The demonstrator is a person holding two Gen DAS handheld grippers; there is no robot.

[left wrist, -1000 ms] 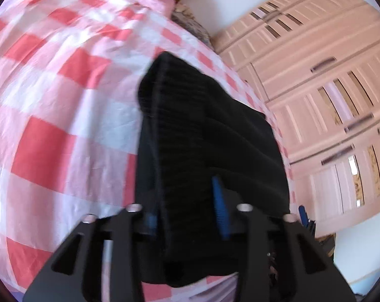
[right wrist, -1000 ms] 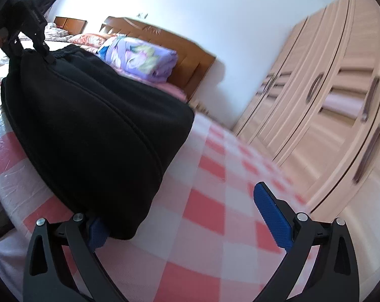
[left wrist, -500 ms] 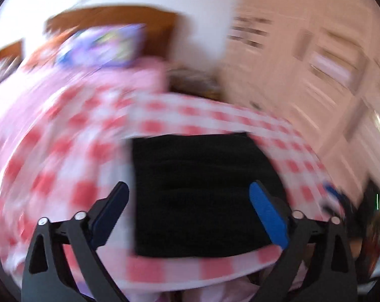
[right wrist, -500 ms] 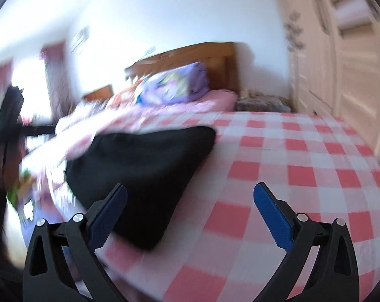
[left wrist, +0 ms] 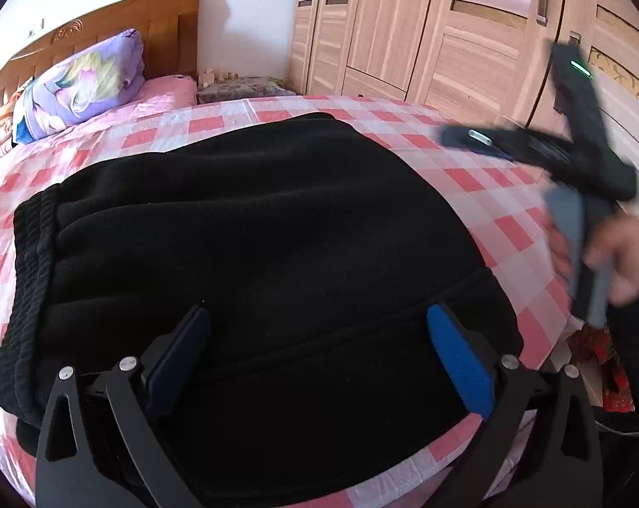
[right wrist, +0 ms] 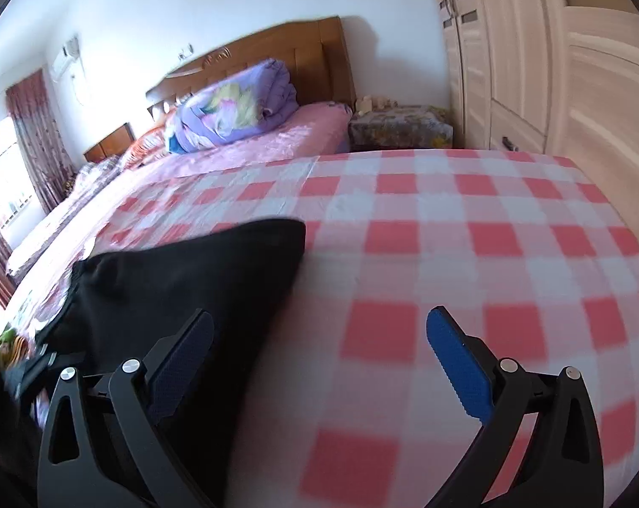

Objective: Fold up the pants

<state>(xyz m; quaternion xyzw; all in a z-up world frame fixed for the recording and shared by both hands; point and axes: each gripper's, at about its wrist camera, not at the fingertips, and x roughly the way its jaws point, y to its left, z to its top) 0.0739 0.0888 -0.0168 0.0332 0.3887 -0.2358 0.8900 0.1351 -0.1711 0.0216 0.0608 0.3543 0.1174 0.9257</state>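
Pants, black and folded into a thick stack, lie on the red-and-white checked sheet near the bed's near edge, their ribbed waistband at the stack's left edge. Your left gripper hangs over the stack's near part with its jaws spread wide and nothing pinched between the blue pads. Toward the bed's far-left corner you have a purple quilt against the wooden headboard, and a covered nightstand beside it. Wardrobe doors run along the bed's right side. Your right gripper hovers past the stack's right edge over bare sheet, jaws likewise wide apart and empty; the left-wrist view shows your hand on its handle, blurred. Nothing lies on the sheet right of the stack.
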